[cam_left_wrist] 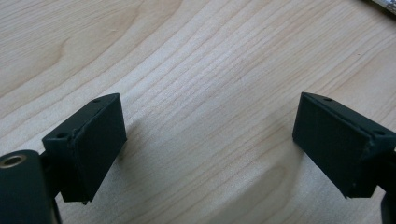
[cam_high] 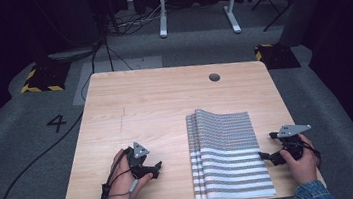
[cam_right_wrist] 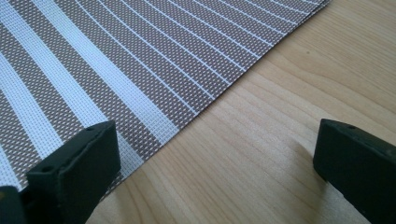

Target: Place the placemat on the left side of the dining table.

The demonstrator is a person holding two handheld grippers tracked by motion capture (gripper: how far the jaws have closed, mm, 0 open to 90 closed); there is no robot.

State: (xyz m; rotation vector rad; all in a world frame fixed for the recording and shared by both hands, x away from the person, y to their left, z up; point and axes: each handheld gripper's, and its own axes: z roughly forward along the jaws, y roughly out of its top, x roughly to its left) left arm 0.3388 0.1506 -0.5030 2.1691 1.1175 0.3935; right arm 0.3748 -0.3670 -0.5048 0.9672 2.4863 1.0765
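Note:
A stack of striped woven placemats [cam_high: 227, 155] in brown and white lies flat on the right half of the wooden table [cam_high: 154, 102], reaching its front edge. My right gripper [cam_high: 266, 156] rests just off the stack's right edge, open, with one jaw over the top placemat [cam_right_wrist: 93, 70] and the other over bare wood. My left gripper [cam_high: 156, 168] rests on the table left of the stack, open over bare wood [cam_left_wrist: 210, 116] with nothing between its jaws. A corner of the placemats [cam_left_wrist: 385, 4] peeks in at the top right of the left gripper view.
A round cable hole [cam_high: 214, 77] sits near the table's far edge. Grey carpet with a painted number 4 [cam_high: 57, 123] surrounds the table. A white desk frame [cam_high: 196, 1] and cables [cam_high: 107, 42] stand beyond.

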